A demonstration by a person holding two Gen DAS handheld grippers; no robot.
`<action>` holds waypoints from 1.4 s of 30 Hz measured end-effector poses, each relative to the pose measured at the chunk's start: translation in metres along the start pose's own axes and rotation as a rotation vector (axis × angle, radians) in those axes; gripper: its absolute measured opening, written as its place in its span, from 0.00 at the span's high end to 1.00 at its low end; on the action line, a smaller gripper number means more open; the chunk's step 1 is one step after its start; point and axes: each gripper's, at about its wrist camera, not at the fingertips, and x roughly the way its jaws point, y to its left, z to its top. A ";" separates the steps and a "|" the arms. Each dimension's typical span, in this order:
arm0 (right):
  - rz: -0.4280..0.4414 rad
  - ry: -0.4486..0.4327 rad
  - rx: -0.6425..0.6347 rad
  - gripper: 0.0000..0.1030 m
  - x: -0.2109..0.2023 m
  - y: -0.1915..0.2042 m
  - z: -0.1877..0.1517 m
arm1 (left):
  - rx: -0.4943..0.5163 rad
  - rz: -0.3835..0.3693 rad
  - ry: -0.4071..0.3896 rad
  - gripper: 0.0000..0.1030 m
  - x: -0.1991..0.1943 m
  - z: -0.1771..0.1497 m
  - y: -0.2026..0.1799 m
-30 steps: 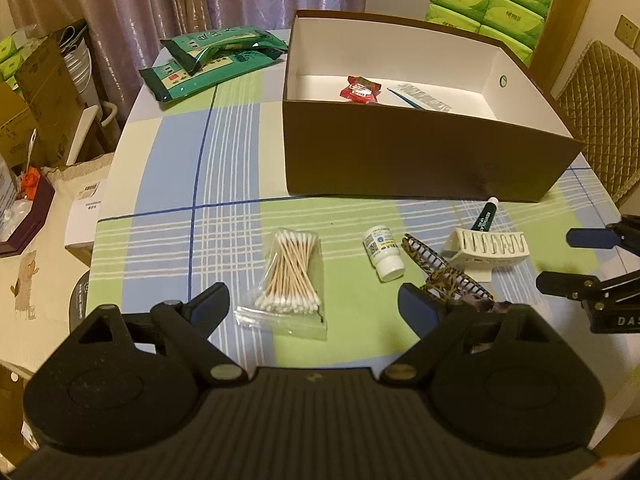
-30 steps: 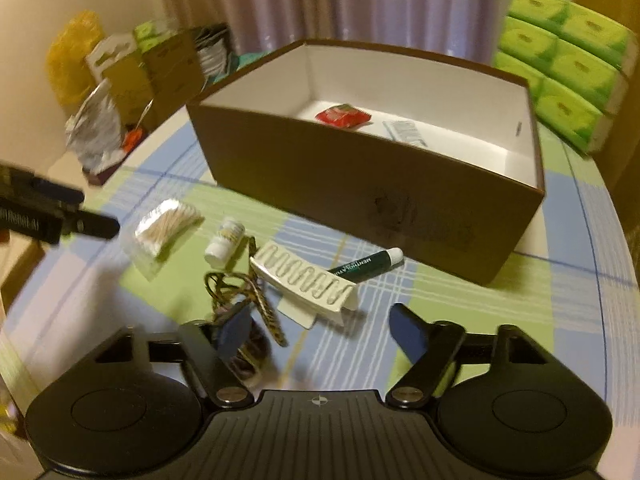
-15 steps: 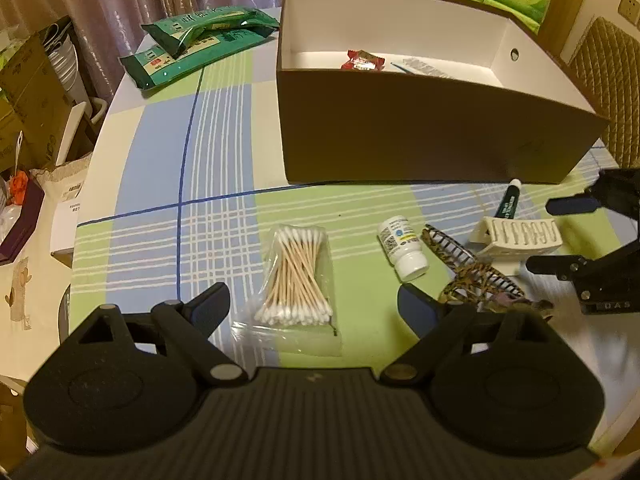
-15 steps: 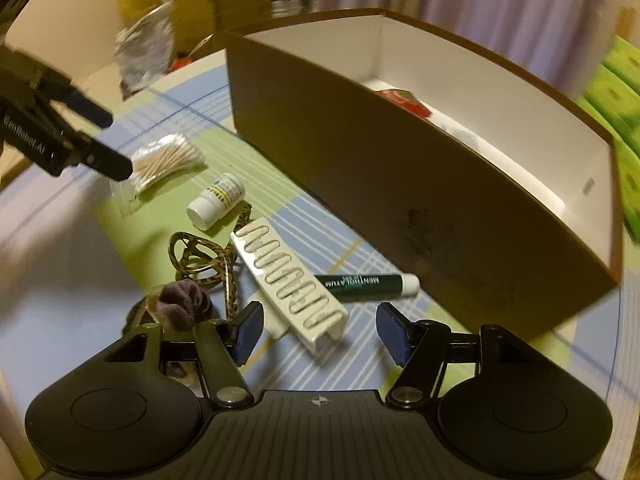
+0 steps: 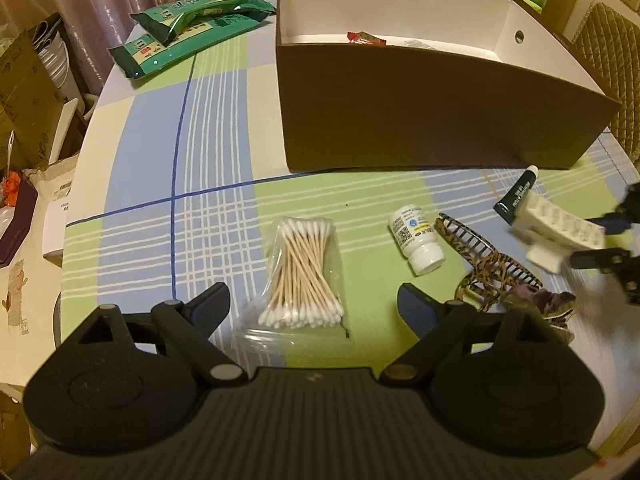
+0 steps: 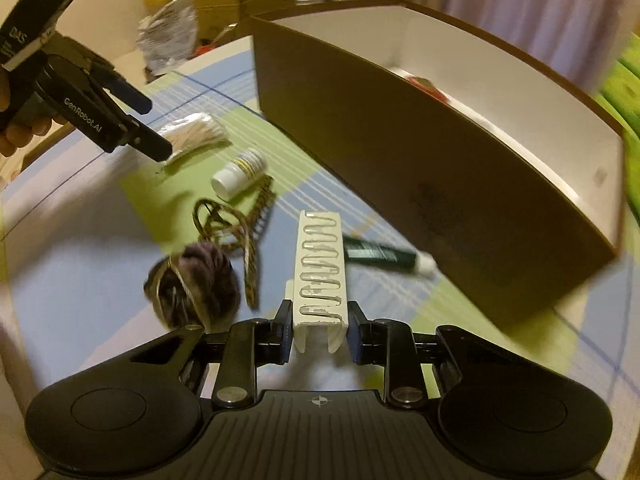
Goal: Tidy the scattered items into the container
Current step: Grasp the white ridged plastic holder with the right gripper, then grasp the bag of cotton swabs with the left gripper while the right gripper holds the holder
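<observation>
Two grippers: right gripper (image 6: 318, 330) fingers just clamped on white clip (image 6: 320, 268) for boxing, left gripper (image 5: 312, 304) fingers apart over cotton swabs (image 5: 302, 272).

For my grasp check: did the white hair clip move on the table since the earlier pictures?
Yes. The white hair clip turned, now lying across the green tube, with the right gripper just closed on it.

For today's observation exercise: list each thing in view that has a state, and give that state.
right gripper: shut on the white hair clip
left gripper: open, above the cotton swab bag
brown box: open-topped, a red packet inside
pill bottle: capped, lying down
green tube: capped, lying down
</observation>
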 end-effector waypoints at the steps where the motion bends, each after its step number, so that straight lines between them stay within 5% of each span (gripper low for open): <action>1: -0.016 0.002 0.026 0.77 -0.005 -0.003 -0.005 | 0.006 -0.005 -0.001 0.16 0.002 0.000 0.000; 10: -0.159 0.023 0.300 0.77 -0.044 -0.029 -0.051 | 0.071 -0.006 0.018 0.35 0.029 0.007 -0.001; 15: -0.162 0.030 0.371 0.76 -0.049 -0.027 -0.058 | 0.059 -0.015 0.026 0.59 0.041 0.010 0.005; 20: -0.177 0.008 0.402 0.53 -0.047 -0.022 -0.058 | 0.049 -0.029 0.020 0.74 0.039 0.009 0.008; 33: -0.225 0.017 0.407 0.54 -0.032 -0.027 -0.045 | 0.024 -0.085 0.077 0.77 0.014 -0.024 -0.008; 42: -0.221 0.034 0.424 0.76 -0.021 -0.032 -0.040 | 0.021 -0.074 0.082 0.77 0.007 -0.033 -0.014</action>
